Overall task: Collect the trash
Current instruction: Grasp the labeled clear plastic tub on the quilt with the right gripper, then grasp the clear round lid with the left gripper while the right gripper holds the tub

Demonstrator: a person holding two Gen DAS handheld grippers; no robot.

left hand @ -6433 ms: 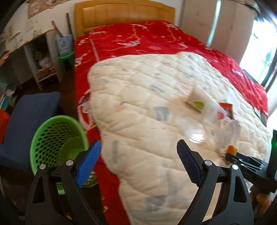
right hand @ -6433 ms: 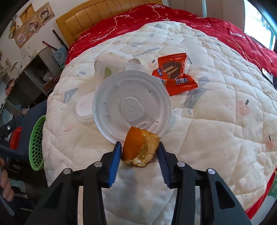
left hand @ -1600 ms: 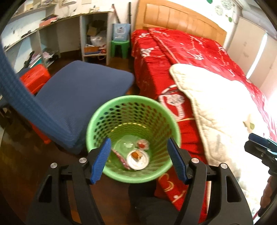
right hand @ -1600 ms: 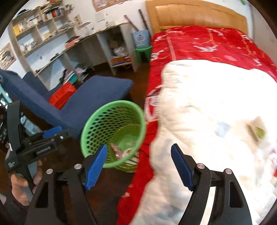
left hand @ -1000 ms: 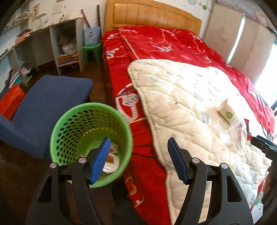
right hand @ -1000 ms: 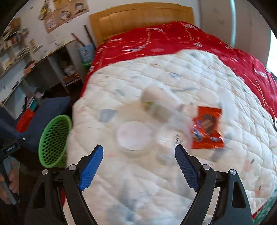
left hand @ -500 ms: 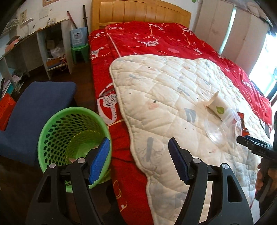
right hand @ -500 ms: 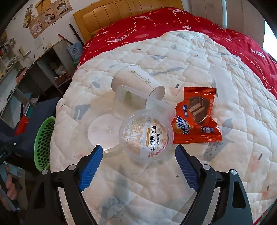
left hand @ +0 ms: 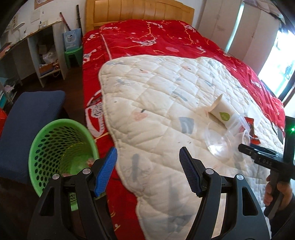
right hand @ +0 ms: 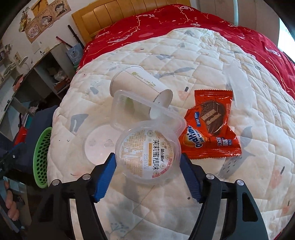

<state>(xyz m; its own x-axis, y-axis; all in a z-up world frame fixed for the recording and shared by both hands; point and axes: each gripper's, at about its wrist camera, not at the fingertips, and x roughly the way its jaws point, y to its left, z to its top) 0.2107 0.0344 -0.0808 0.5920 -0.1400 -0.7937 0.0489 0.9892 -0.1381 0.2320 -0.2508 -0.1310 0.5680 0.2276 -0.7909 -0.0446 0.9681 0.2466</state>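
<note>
A clear plastic cup with a printed label [right hand: 148, 155] lies on the white quilt [right hand: 202, 61] between the open jaws of my right gripper [right hand: 148, 175], whose blue pads sit at its two sides; I cannot tell if they touch it. A white paper cup [right hand: 140, 85] lies on its side behind it, with a clear lid [right hand: 99, 145] at left and an orange snack wrapper [right hand: 210, 125] at right. My left gripper [left hand: 148, 171] is open and empty over the bed's near edge. The green basket [left hand: 60, 147] stands on the floor at left, with trash inside.
A blue chair [left hand: 31, 109] stands behind the basket. The red bedspread [left hand: 147, 38] covers the bed up to a wooden headboard [left hand: 138, 13]. Desk shelves [left hand: 44, 53] and a green stool [left hand: 73, 55] stand at the far left. A clear wrapper [right hand: 237, 81] lies beyond the snack pack.
Both grippers have swung from the basket back over the bed. My right gripper has come down around the labelled clear cup. The basket now holds the white lid and cake piece.
</note>
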